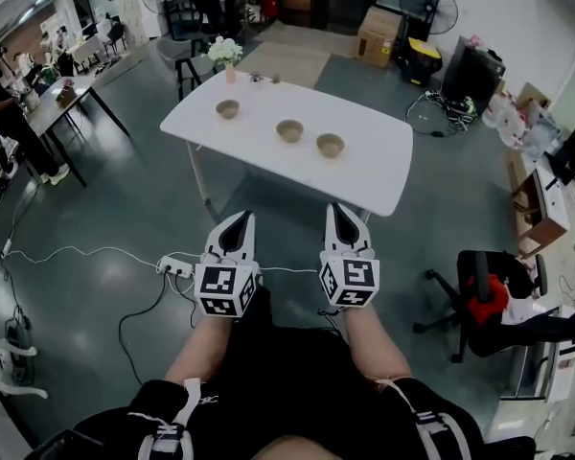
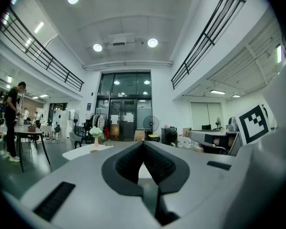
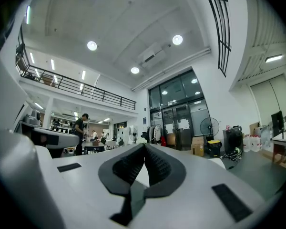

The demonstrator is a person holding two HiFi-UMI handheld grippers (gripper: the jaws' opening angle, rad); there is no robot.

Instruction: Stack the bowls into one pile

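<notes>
here both the left gripper and right gripper are closed and empty, well short of three separate bowls on the white table.

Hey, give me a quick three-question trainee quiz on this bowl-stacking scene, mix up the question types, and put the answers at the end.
1. True or false: the three bowls on the white table are already stacked in one pile.
2. Multiple choice: in the head view, the vase of white flowers stands nearest to: A) the left bowl, B) the middle bowl, C) the right bowl.
3. Fill in the blank: the left gripper and the right gripper each have their jaws ______, with nothing between them.

Key: 1 false, they stand apart in a row; 2 A; 3 together.
</notes>
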